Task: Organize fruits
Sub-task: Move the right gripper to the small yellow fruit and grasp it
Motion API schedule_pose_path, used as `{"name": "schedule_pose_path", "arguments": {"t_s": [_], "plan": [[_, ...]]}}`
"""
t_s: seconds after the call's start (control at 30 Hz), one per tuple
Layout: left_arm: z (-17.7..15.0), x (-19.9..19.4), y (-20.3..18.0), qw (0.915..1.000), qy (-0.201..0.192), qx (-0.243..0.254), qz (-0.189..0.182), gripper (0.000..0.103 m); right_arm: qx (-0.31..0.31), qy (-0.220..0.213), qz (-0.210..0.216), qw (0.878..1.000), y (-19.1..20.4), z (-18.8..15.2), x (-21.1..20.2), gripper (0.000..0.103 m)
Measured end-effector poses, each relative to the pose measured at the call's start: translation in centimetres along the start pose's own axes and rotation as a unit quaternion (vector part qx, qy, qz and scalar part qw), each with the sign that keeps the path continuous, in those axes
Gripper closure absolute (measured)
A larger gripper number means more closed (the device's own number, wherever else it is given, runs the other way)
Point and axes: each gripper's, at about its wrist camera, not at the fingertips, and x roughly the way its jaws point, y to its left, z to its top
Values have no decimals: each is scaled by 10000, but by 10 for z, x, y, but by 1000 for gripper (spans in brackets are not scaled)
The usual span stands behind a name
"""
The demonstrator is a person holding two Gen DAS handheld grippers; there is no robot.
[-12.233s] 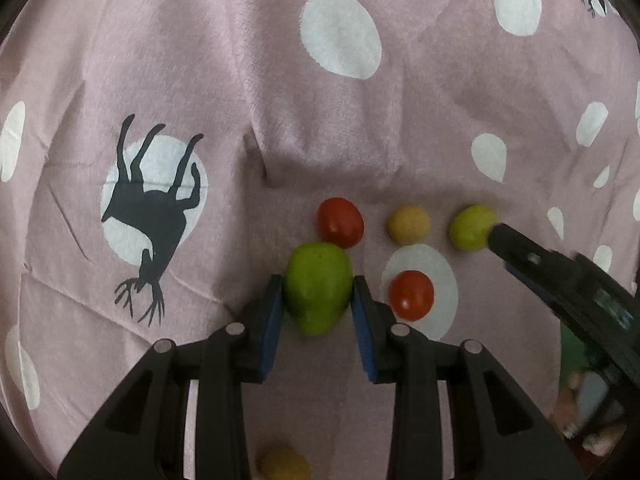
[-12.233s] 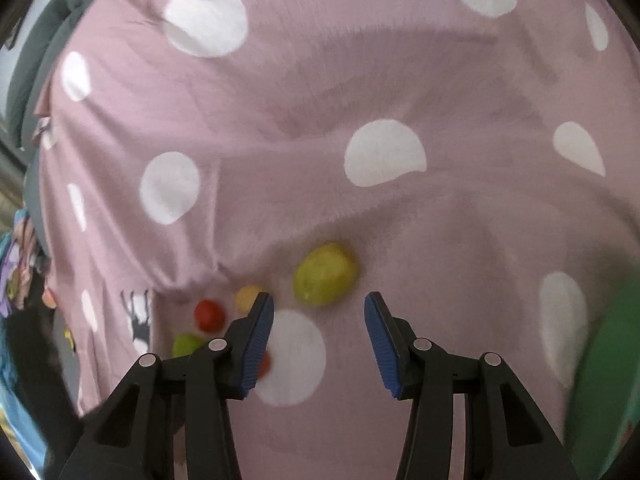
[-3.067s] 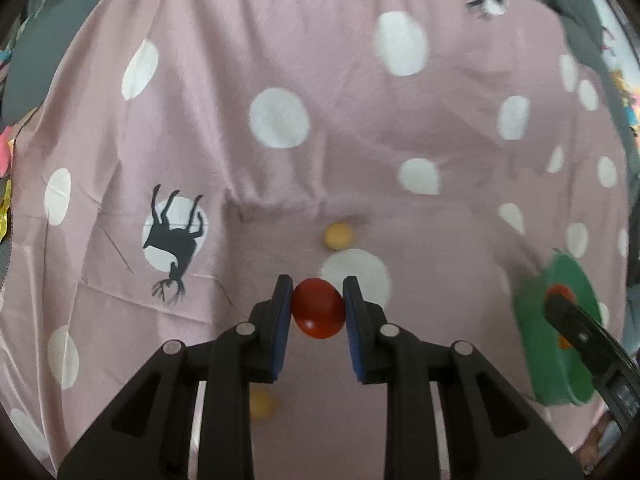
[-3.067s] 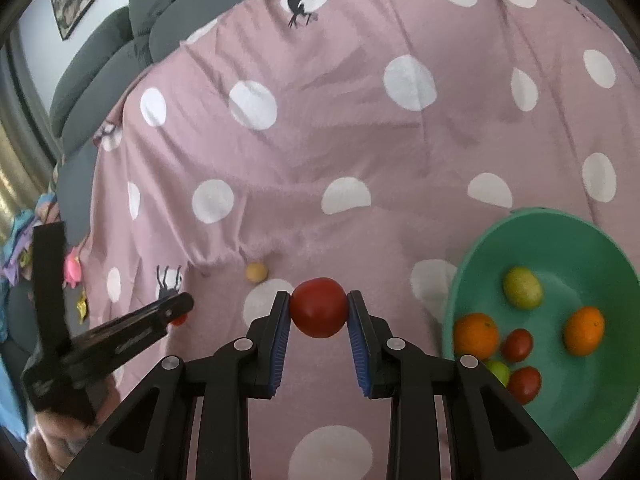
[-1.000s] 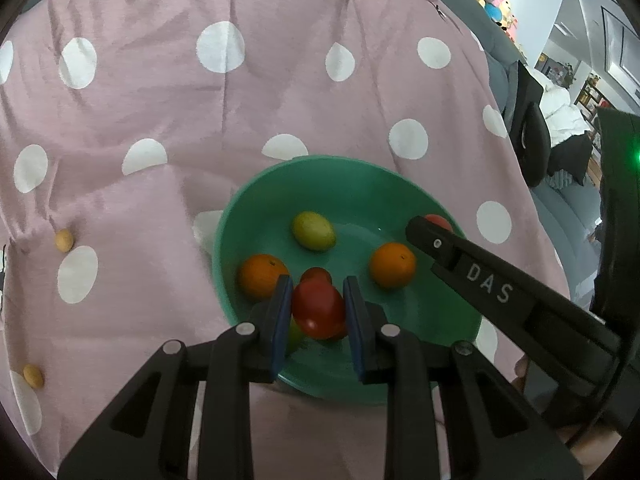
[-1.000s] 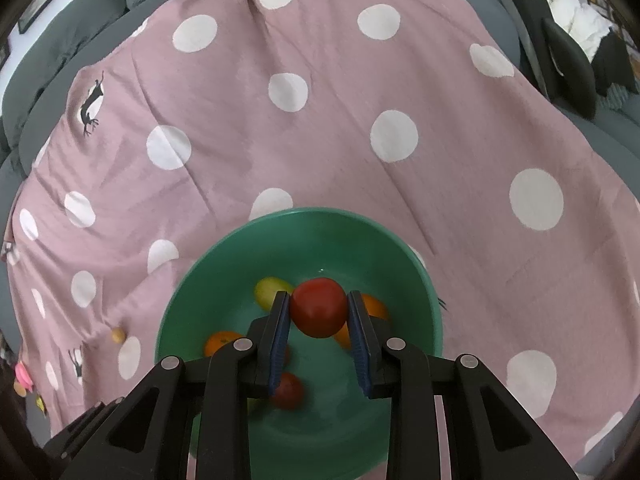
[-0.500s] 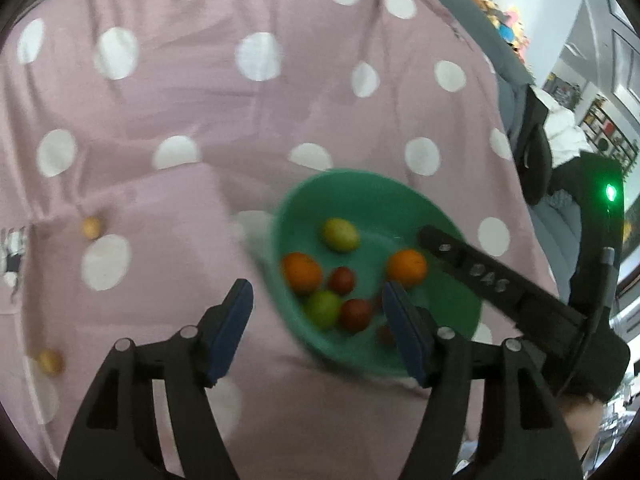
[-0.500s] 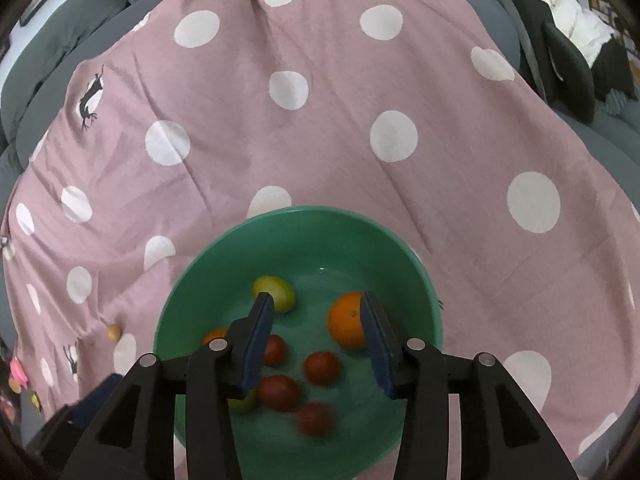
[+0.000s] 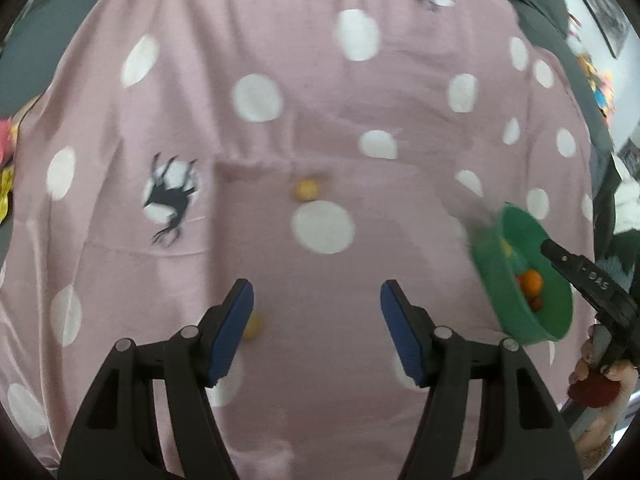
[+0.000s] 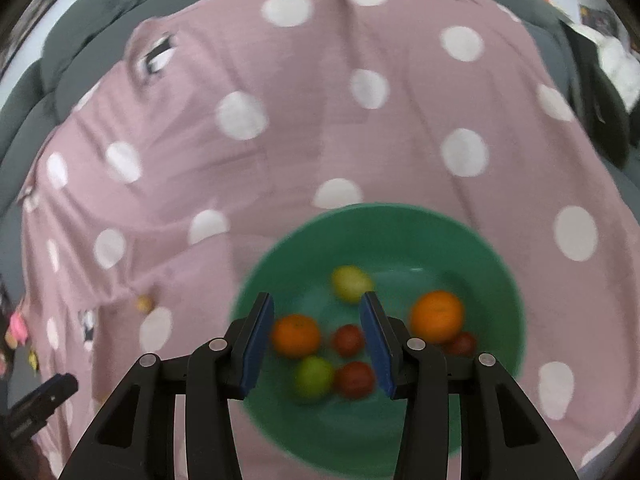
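Seven fruits (image 10: 296, 335) in one bowl (image 10: 400, 224).

- A grey sofa (image 10: 100, 36) is covered by a pink polka-dot cloth (image 9: 320, 92).
- A framed picture (image 9: 600, 4) is hung on a pale wall (image 9: 628, 92).
- Colourful clutter (image 9: 600, 84) is seen blurred.

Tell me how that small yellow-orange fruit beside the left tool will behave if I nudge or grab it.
The small yellow-orange fruit looks round, so it will probably roll off if nudged. The pink cloth is soft and creased, which may slow it. It is small, so it is likely light and could slip from the left tool, whose jaws are closing.
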Motion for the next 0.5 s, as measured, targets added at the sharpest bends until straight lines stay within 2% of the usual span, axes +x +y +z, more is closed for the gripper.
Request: {"name": "schedule_pose_path", "arguments": {"t_s": [0.07,0.13,0.2,0.5], "plan": [[-1,3,8,9999,46,-80,66,47,-84,65,294,9995,14,-3,3,57],[-4,11,14,9998,174,-100,62,62,-207,146,532,9983,30,-7,7,57],[-4,17,17,9996,261,-85,-2,68,-340,225,648,9971,46,-11,12,57],[-5,45,32,9964,781,-323,-32,78,-840,555,621,9930,78,-29,27,57]]}}
